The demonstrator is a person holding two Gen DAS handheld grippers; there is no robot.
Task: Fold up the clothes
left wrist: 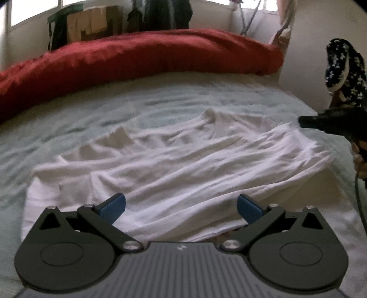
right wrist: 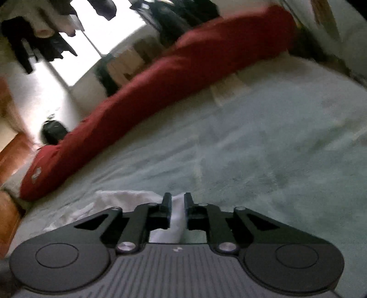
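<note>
A wrinkled white cotton garment (left wrist: pixel 174 165) lies spread across a pale green bedsheet (left wrist: pixel 68 128), covering the near middle of the bed. Its right side appears lifted off the sheet, with a shadowed hollow beneath the raised edge.

The left gripper (left wrist: pixel 181 206), black with blue finger pads (left wrist: pixel 113 207), hovers over the near edge of the garment with its jaws spread wide, holding nothing. It seems poised to take hold of the fabric below it.

The right gripper (right wrist: pixel 177 206) has its black jaws drawn close together on a pinch of the white cloth, which shows as a narrow strip between them. This hold is likely what keeps the garment's right side raised — a lifted edge can be carried over to make a fold. In the left wrist view this gripper appears as a dark shape at the far right, held by an arm in a dark sleeve with white print (left wrist: pixel 344 68).

Along the far side of the bed lies a long red bolster-like roll of bedding (left wrist: pixel 137 57), well apart from the garment. Behind it are a window, cardboard boxes (left wrist: pixel 96 20) and hanging dark clothes (right wrist: pixel 41 41). Nothing on the sheet blocks a fold — the space around the garment is bare bedding.
</note>
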